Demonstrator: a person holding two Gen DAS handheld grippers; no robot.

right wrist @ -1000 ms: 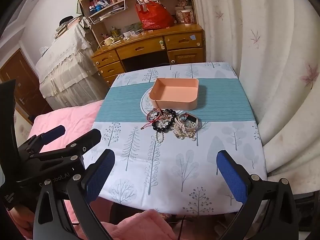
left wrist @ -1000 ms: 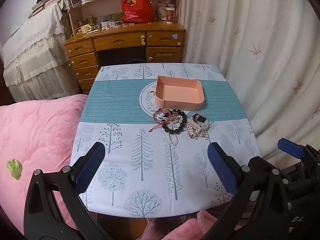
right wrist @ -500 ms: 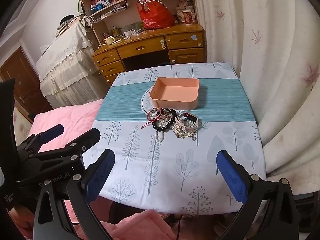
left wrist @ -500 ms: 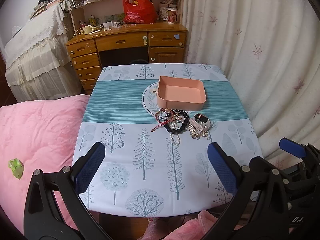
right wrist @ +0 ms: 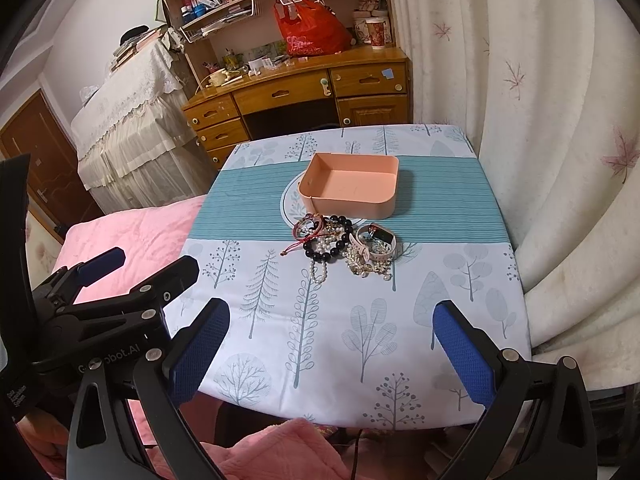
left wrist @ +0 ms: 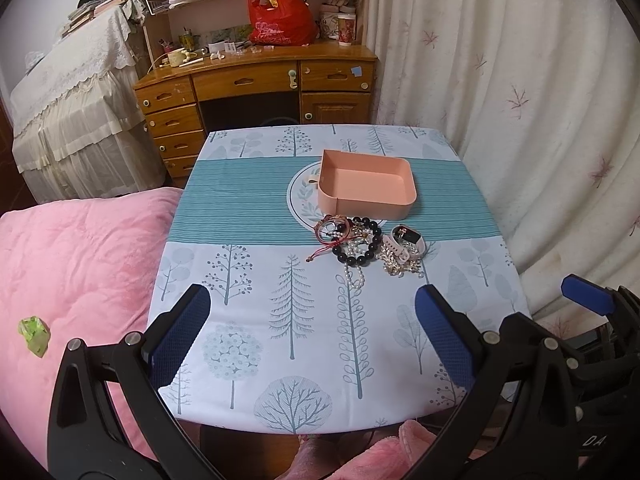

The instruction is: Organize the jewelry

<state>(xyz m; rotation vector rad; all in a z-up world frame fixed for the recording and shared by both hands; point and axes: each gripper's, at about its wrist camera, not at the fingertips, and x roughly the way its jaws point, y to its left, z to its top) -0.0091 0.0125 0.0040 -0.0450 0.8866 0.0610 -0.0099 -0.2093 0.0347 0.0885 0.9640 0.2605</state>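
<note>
A heap of jewelry (left wrist: 366,246) (right wrist: 342,246) lies mid-table: a black bead bracelet (left wrist: 360,254), a red cord bracelet (left wrist: 330,232), pearl strands, gold chains and a pale pink watch (left wrist: 406,242) (right wrist: 376,244). Just behind it stands an empty peach box (left wrist: 368,188) (right wrist: 350,190). My left gripper (left wrist: 312,334) hovers open over the table's near edge, well short of the heap. My right gripper (right wrist: 332,350) is open too, equally far back. Each view shows the other gripper at its side.
The table (left wrist: 256,280) has a tree-print cloth with a teal band. A pink quilt (left wrist: 76,264) lies to the left, with a green scrap (left wrist: 35,332). White curtains (left wrist: 520,100) hang to the right. A wooden desk (left wrist: 256,88) with a red bag (left wrist: 280,20) stands behind.
Both grippers stay open. The left view has drifted slightly left and forward, so the table looks a little further right; the right view is nearly unchanged.
</note>
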